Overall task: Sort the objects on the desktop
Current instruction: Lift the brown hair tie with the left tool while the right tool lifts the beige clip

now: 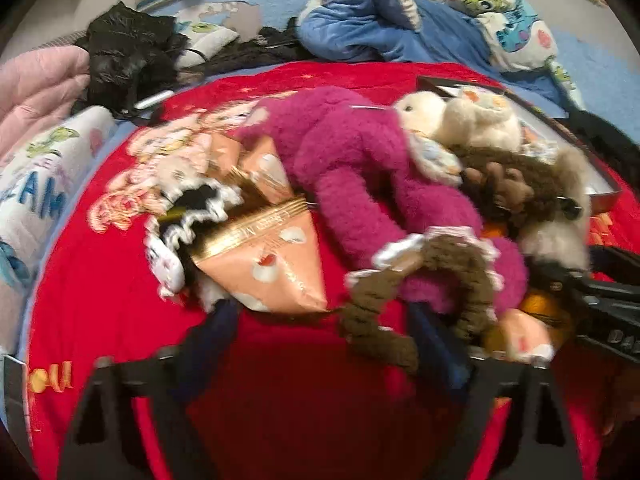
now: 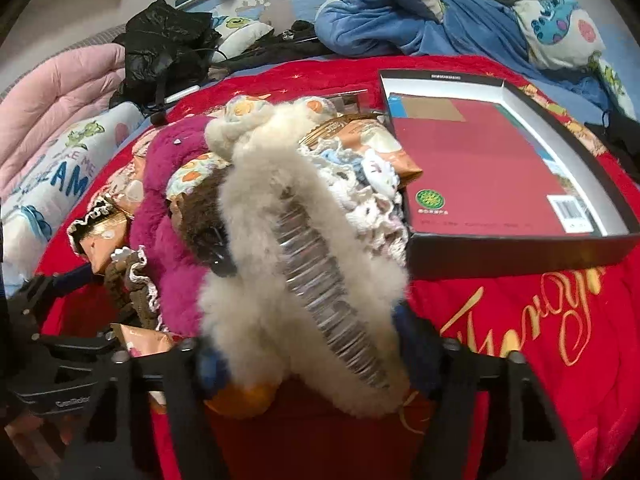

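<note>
A heap of hair accessories and snack packets lies on a red blanket. In the left wrist view my left gripper stands open around a brown lace-edged scrunchie, next to a magenta plush band and a peach packet. In the right wrist view my right gripper is spread around a beige fluffy hair claw with a clear toothed edge; I cannot tell whether it grips it. A black box lid with a red book inside lies to the right.
A black jacket, a pink quilt, a cartoon pillow and blue bedding lie beyond the red blanket. My right gripper body shows at the right edge of the left wrist view.
</note>
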`<action>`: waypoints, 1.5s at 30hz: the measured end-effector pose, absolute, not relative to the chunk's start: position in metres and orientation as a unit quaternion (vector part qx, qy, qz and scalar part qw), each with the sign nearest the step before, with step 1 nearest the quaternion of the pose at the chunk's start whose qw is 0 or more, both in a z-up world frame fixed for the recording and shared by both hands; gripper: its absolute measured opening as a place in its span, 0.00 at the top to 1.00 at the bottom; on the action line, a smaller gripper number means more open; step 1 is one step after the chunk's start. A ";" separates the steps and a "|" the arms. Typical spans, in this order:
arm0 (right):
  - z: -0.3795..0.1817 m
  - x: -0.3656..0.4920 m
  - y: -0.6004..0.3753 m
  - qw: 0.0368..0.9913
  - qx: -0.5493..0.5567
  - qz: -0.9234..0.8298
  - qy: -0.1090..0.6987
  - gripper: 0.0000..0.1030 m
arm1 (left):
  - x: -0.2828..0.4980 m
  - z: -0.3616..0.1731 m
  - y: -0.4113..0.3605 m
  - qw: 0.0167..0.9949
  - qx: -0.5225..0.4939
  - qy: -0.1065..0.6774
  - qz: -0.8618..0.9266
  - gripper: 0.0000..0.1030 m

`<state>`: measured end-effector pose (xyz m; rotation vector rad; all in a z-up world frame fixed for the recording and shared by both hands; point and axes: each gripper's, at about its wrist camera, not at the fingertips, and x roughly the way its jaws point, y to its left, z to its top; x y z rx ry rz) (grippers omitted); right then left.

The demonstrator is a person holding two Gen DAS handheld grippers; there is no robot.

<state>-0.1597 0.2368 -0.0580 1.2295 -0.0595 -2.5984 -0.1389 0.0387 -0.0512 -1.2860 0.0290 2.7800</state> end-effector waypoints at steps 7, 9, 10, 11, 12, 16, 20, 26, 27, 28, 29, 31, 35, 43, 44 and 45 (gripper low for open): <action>-0.059 -0.155 0.234 0.130 0.432 -0.892 -0.028 0.53 | -0.130 -0.047 0.045 0.057 -0.409 0.004 0.911 0.73; -0.059 -0.151 0.236 0.128 0.434 -0.891 -0.039 0.70 | -0.125 -0.043 0.043 0.056 -0.401 -0.002 0.914 0.83; -0.058 -0.148 0.239 0.121 0.433 -0.892 -0.046 0.71 | -0.124 -0.042 0.042 0.057 -0.399 -0.008 0.915 0.84; -0.057 -0.147 0.241 0.123 0.431 -0.892 -0.056 0.71 | -0.121 -0.040 0.039 0.059 -0.395 -0.015 0.917 0.87; -0.055 -0.144 0.243 0.132 0.429 -0.891 -0.066 0.71 | -0.121 -0.039 0.037 0.059 -0.392 -0.017 0.918 0.88; -0.048 -0.136 0.244 0.135 0.414 -0.897 -0.072 0.72 | -0.115 -0.031 0.036 0.063 -0.375 -0.010 0.925 0.90; -0.044 -0.132 0.245 0.135 0.404 -0.902 -0.072 0.72 | -0.102 -0.018 0.036 0.071 -0.354 -0.013 0.932 0.90; -0.033 -0.124 0.250 0.131 0.376 -0.914 -0.072 0.72 | -0.084 0.004 0.028 0.074 -0.320 -0.031 0.944 0.90; -0.030 -0.122 0.253 0.130 0.369 -0.917 -0.077 0.72 | -0.081 0.007 0.028 0.076 -0.316 -0.035 0.945 0.91; -0.028 -0.121 0.256 0.128 0.364 -0.919 -0.079 0.72 | -0.077 0.009 0.029 0.079 -0.314 -0.035 0.946 0.91; -0.025 -0.121 0.260 0.124 0.358 -0.922 -0.079 0.72 | -0.074 0.012 0.031 0.081 -0.309 -0.035 0.947 0.91; -0.020 -0.117 0.268 0.112 0.347 -0.928 -0.076 0.72 | -0.072 0.014 0.036 0.087 -0.305 -0.029 0.948 0.90; -0.016 -0.110 0.297 0.086 0.337 -0.934 -0.083 0.71 | -0.064 0.018 0.054 0.101 -0.303 -0.014 0.947 0.90; -0.012 -0.096 0.337 0.057 0.328 -0.939 -0.087 0.71 | -0.045 0.033 0.100 0.155 -0.290 -0.001 0.945 0.90; -0.012 -0.095 0.340 0.057 0.326 -0.939 -0.089 0.71 | -0.044 0.033 0.108 0.159 -0.292 0.003 0.943 0.90; -0.011 -0.093 0.344 0.055 0.326 -0.940 -0.090 0.71 | -0.044 0.033 0.113 0.161 -0.294 0.005 0.942 0.90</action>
